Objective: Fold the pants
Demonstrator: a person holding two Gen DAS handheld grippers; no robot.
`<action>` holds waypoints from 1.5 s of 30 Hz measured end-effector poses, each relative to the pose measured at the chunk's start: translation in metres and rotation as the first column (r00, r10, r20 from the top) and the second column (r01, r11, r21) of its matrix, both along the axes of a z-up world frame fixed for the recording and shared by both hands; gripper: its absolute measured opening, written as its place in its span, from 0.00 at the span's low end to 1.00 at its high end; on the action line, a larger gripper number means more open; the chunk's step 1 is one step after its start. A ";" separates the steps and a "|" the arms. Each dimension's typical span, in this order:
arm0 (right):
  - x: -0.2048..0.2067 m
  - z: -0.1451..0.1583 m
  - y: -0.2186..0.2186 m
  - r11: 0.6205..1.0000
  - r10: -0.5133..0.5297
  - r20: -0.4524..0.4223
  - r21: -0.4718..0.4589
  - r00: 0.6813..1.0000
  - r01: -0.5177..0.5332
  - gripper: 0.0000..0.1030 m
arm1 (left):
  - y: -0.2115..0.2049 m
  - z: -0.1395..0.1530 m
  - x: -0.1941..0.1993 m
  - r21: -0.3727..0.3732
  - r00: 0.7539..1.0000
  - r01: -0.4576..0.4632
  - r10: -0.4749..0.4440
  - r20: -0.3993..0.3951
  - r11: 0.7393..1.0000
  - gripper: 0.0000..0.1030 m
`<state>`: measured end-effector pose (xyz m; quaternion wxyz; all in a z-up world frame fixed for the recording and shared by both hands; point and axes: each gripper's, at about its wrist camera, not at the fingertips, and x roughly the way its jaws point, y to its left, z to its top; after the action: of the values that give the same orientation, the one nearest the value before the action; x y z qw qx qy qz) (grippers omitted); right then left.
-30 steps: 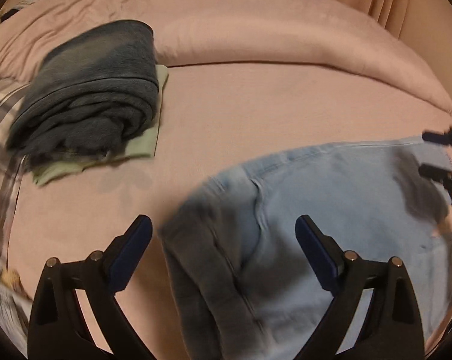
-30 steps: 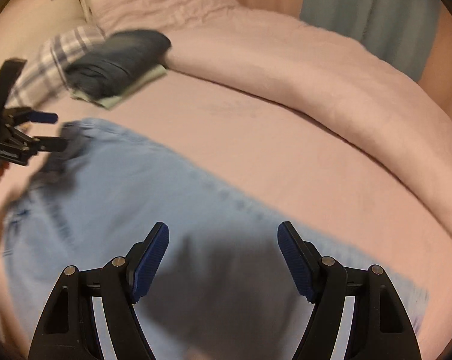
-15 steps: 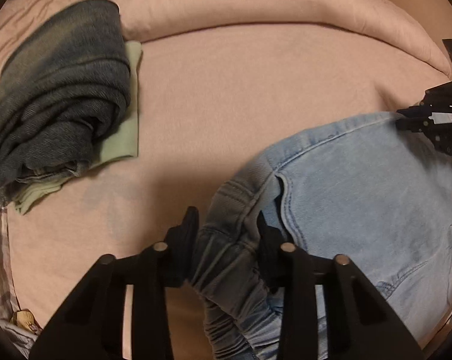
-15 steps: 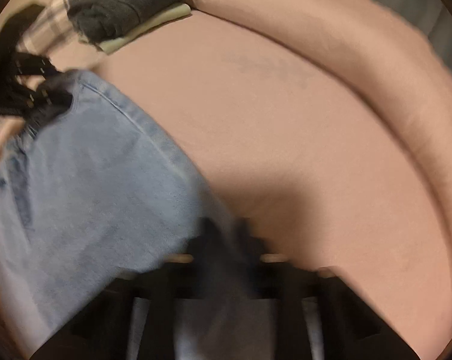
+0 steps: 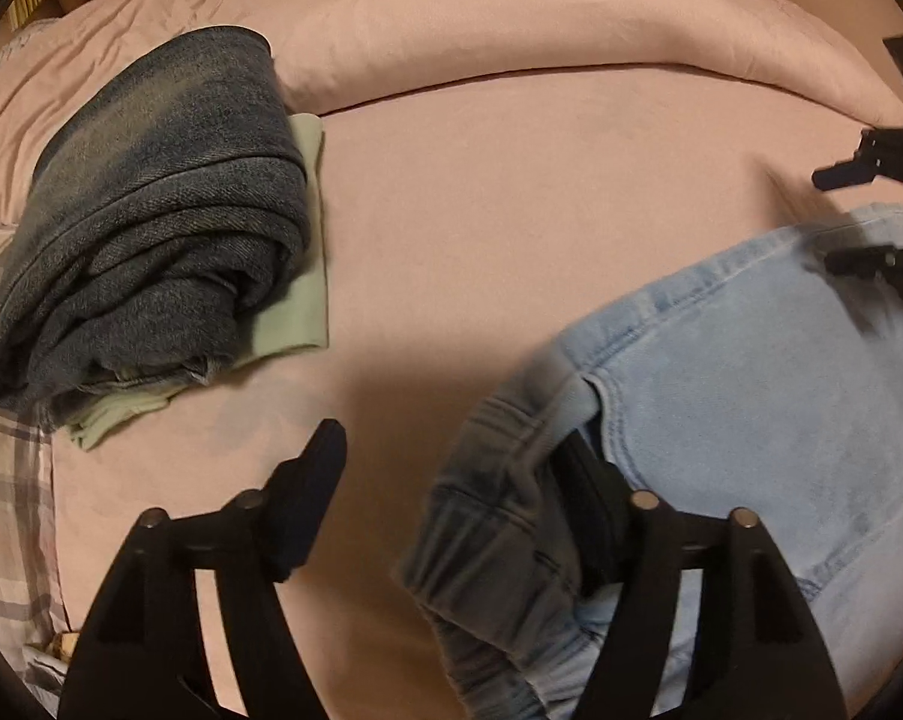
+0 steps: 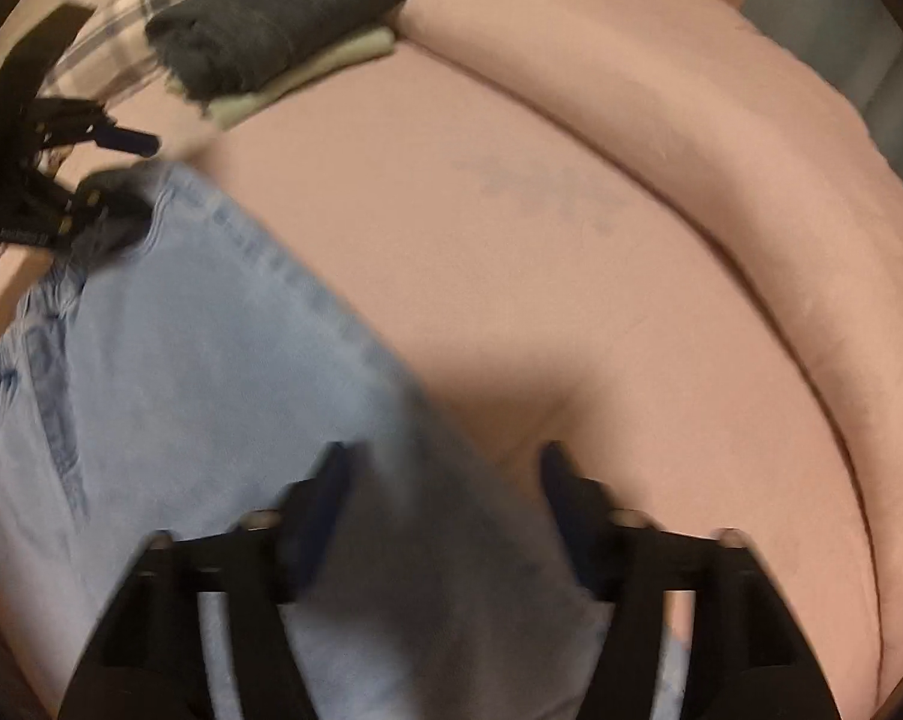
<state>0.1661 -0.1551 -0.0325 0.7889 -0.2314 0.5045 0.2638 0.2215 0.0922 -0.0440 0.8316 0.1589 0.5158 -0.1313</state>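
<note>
Pants between both opening grippers.

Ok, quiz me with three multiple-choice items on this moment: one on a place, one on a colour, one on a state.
1. The folded dark jeans lie on:
A. a green garment
B. the light jeans
C. bare floor

2. The jeans under the grippers are:
A. black
B. light blue
C. red

3. The left gripper fingers are:
A. clamped shut
B. apart, denim between
C. out of view

Answers: 1 A, the green garment shows beneath. 2 B, the light blue jeans are pale denim. 3 B, the gripper is opening; the waistband sits between its fingers.
</note>
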 end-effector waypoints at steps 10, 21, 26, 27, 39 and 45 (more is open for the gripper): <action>-0.021 -0.016 0.010 0.999 -0.047 -0.011 -0.022 0.999 0.047 0.17 | -0.019 0.003 -0.022 0.032 1.000 0.023 -0.023 0.008 0.999 0.27; -0.147 0.098 0.006 0.985 -0.025 0.419 -0.143 0.908 0.093 0.12 | -0.020 0.080 -0.110 0.072 0.954 0.089 -0.106 0.279 0.993 0.29; -0.244 0.126 0.003 0.987 0.054 0.532 -0.155 0.845 0.035 0.12 | -0.014 0.076 -0.150 0.190 0.885 0.156 -0.222 0.410 0.969 0.28; -0.253 0.125 0.016 0.987 0.070 0.541 -0.157 0.838 0.019 0.12 | -0.011 0.074 -0.165 0.196 0.876 0.161 -0.231 0.423 0.967 0.28; -0.353 0.041 0.047 0.984 0.164 0.345 -0.117 0.924 -0.131 0.12 | 0.012 0.007 -0.255 0.172 0.880 0.161 -0.220 0.422 0.972 0.22; -0.391 0.003 0.067 0.954 0.284 0.277 -0.175 0.918 -0.243 0.04 | 0.009 -0.003 -0.280 0.195 0.866 0.180 -0.249 0.433 0.964 0.21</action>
<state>-0.2250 -0.0876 -0.0297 0.7954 -0.3881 0.3606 0.2944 -0.0587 0.1011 -0.0470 0.8949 0.3028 0.2947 -0.1436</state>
